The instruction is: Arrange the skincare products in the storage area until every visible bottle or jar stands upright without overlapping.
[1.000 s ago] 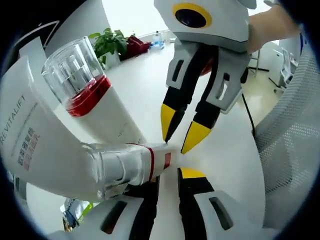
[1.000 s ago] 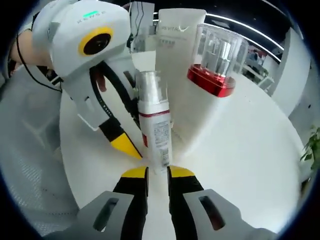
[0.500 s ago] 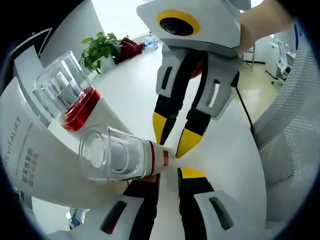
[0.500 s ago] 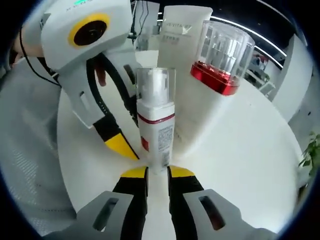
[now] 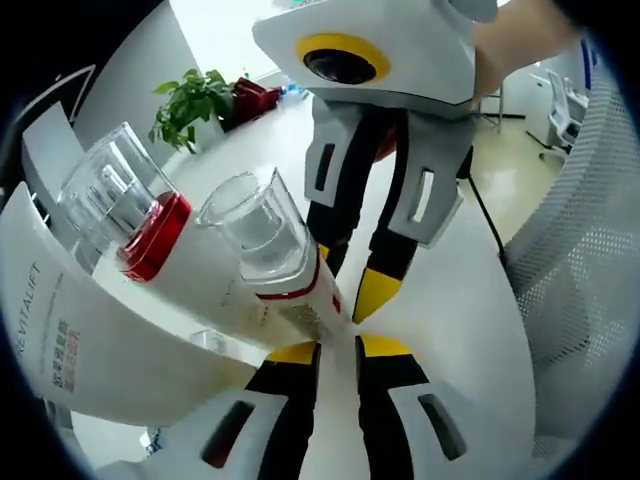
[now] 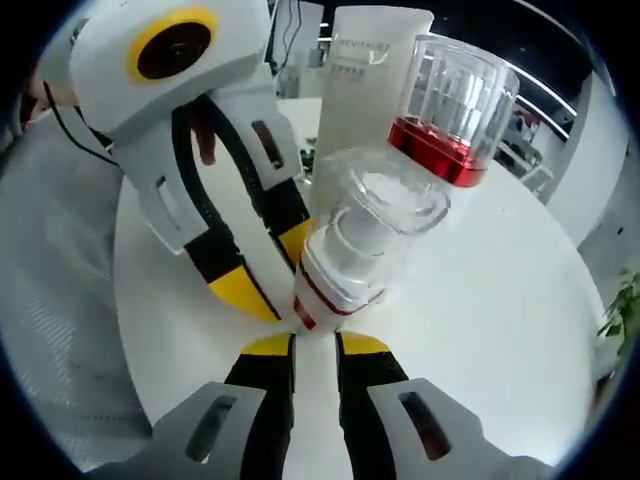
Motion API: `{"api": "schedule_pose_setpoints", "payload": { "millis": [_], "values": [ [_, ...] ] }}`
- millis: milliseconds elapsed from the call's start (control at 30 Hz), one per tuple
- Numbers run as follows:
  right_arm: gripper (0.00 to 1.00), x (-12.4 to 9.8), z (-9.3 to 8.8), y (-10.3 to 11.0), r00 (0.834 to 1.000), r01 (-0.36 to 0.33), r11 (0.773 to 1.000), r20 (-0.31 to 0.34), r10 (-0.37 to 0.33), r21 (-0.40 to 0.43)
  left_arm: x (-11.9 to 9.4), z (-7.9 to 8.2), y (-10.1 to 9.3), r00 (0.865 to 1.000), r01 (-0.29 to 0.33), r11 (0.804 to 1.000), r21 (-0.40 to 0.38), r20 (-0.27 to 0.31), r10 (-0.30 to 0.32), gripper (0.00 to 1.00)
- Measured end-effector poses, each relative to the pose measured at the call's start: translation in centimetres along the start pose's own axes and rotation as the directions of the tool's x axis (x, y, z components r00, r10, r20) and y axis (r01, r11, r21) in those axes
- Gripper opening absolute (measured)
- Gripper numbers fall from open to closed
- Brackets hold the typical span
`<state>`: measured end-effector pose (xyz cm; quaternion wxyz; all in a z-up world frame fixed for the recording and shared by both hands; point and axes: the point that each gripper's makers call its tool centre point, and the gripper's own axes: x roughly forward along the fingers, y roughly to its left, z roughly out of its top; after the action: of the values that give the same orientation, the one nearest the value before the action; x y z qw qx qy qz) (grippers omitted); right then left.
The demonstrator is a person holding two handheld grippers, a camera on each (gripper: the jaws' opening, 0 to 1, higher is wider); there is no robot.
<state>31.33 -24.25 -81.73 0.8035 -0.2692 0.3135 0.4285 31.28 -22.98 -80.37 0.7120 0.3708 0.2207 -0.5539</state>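
While the left gripper view looks across a white table (image 5: 470, 300), the left gripper (image 5: 330, 352) rises from six o'clock with its yellow-tipped jaws nearly together, and the base of a small pump bottle (image 5: 285, 275) sits right at their tips; whether they pinch it or merely touch it I cannot tell. That bottle has a clear cap and a red band, and it leans up toward eleven o'clock. Just beside it at nine o'clock stands a red-collared bottle (image 5: 130, 220) with a clear cap, and behind both, from eight to ten o'clock, lies a big white tube (image 5: 60, 330) printed REVITALIFT. From twelve o'clock the right gripper (image 5: 350, 280) reaches down, a hand (image 5: 520, 40) holding it, its yellow tips spread apart on either side of the small bottle's lower end. A potted plant (image 5: 185, 100) stands far off at eleven o'clock, and a mesh chair (image 5: 585, 260) fills three o'clock. Seen from the right gripper view, the right gripper (image 6: 315, 345) comes up from six o'clock with a narrow gap between its jaws, the pump bottle (image 6: 360, 250) tilting from that gap toward one o'clock, cap toward the camera. The left gripper (image 6: 265, 270) enters from ten o'clock, its tips touching the bottle's base. The red-collared bottle (image 6: 450, 110) and the white tube (image 6: 360, 90) stand at one and twelve o'clock.
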Motion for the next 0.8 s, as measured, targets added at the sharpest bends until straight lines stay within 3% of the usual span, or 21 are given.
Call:
{"api": "schedule_pose_setpoints", "payload": {
  "millis": [800],
  "values": [
    [0.15,0.07,-0.03,0.14,1.0,-0.005,1.0,-0.005,0.005,-0.005,0.28,-0.55,-0.04,1.0,0.007,1.0,-0.001,-0.022,-0.007,0.18]
  ]
}}
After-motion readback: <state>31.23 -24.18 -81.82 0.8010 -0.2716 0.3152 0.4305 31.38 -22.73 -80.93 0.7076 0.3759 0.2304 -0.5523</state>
